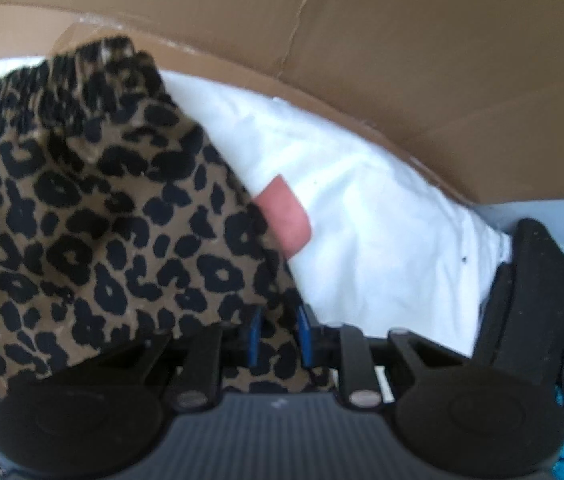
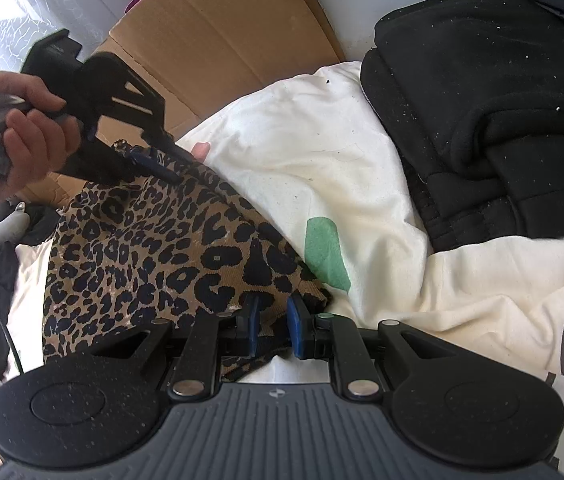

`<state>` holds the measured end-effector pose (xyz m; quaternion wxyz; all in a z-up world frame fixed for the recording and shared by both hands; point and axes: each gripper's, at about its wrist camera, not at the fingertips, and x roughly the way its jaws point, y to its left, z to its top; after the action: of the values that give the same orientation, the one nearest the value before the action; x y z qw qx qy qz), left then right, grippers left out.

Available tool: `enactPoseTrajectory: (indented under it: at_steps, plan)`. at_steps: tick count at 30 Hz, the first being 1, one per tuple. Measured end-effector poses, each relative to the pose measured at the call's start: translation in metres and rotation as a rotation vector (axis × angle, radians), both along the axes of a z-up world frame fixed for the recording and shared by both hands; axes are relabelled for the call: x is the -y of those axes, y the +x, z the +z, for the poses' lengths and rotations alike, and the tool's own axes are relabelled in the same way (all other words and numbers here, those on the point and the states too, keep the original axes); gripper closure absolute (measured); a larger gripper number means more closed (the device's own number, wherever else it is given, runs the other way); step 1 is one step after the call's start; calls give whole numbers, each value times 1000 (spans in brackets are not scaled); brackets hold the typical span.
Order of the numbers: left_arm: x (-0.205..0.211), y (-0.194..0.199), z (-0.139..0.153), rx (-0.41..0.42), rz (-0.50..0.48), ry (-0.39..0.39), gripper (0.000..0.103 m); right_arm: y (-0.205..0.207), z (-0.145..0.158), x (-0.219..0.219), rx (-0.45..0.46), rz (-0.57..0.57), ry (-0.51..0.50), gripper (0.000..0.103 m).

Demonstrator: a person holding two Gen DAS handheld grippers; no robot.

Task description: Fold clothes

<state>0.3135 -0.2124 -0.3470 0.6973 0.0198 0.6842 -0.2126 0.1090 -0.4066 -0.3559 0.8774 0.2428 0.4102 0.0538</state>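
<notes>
Both grippers are pinching the leopard-print garment (image 2: 153, 256) lying on the white cloth (image 2: 302, 168): right gripper (image 2: 273, 322) its near edge, left gripper (image 2: 153, 160) (hand-held) the far edge.

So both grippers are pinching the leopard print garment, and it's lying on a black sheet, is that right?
Not quite: the sheet is white, not black, as the right wrist view shows. The black thing is a separate folded garment beside it. Both the left gripper and right gripper do pinch the leopard print garment.
</notes>
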Motion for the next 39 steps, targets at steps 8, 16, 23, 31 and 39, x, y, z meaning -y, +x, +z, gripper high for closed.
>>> enactPoseTrajectory:
  at_steps: [8,16,23,31,39]
  plan:
    - [8,-1,-17,4,2,31,84,1,1,-2,-2,4,-6,81]
    - [12,3,-21,1,7,65,99,1,3,-2,-3,7,-8,81]
    - [0,3,-8,4,23,9,103,1,2,0,-7,-7,1,81]
    - [7,-3,15,19,-19,-38,103,0,10,-5,-1,-26,-17,80]
    - [14,-1,16,7,-26,-54,103,-2,27,-5,55,-31,-19,80]
